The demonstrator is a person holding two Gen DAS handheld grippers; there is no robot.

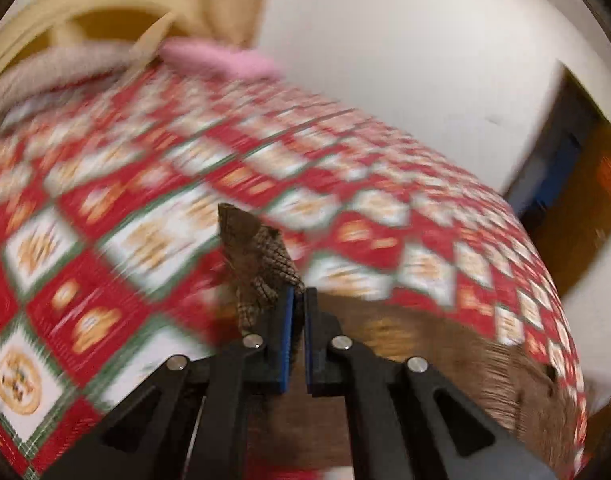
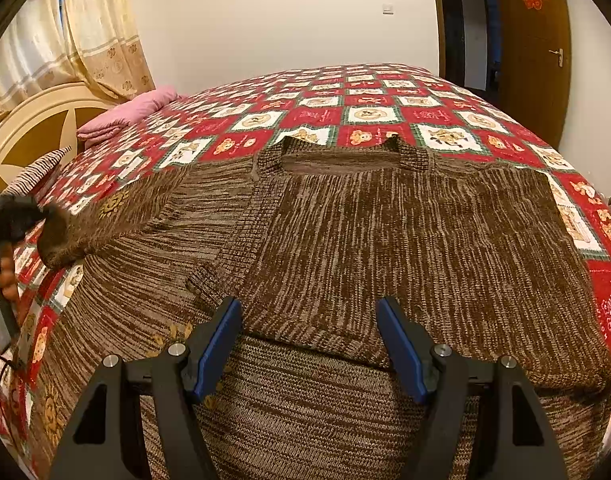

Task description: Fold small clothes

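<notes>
A red-and-white checked bedspread (image 2: 369, 116) covers the bed — pink pillow (image 2: 125, 114), cream curtain (image 2: 101, 40) and brown door (image 2: 533, 52) lie beyond the claw.

Sweater (image 2: 385, 232) spread on the bedspread (image 2: 369, 100), pillow (image 2: 125, 114) behind at left, door (image 2: 533, 48) far right

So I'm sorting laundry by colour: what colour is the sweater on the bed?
Brown and tan streaky knit sweater, clearest in the right wrist view.

- Motion blur is smearing the bedspread (image 1: 153, 184) across the left wrist view.
- Warm, even indoor light is keeping the right wrist view sharp.
- Fisheye curvature is bending edges around the bedspread, corners vignetting black.
</notes>
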